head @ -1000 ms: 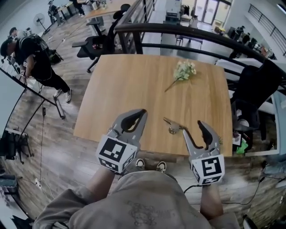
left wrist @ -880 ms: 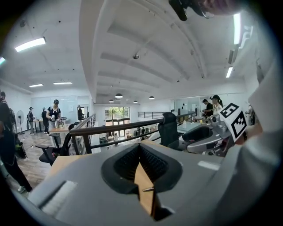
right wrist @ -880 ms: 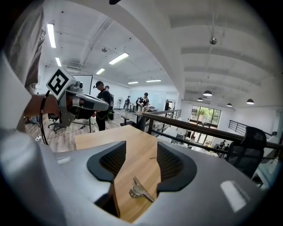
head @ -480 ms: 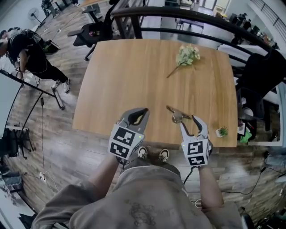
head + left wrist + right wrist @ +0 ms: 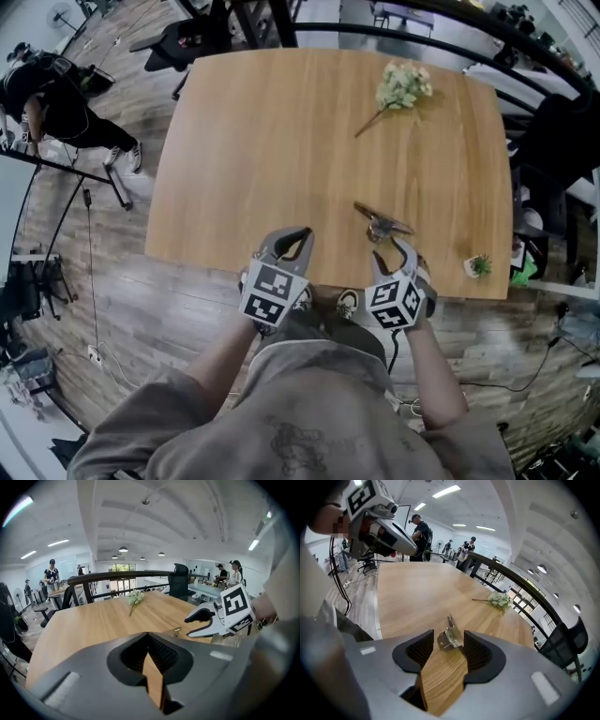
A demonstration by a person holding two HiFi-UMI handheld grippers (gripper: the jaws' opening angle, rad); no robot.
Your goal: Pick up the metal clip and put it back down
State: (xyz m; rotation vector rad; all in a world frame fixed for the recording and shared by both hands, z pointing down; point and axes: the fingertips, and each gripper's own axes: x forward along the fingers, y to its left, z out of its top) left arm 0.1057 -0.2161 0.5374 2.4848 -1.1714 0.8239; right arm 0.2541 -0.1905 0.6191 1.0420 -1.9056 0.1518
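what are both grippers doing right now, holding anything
Left gripper: shut, holding nothing.
Right gripper: open, the metal clip sits between its jaw tips, not clamped.

The clip (image 5: 382, 221) lies on the tabletop's (image 5: 281, 141) near right part, flowers (image 5: 401, 86) far behind it, a small plant (image 5: 479, 265) to its right.
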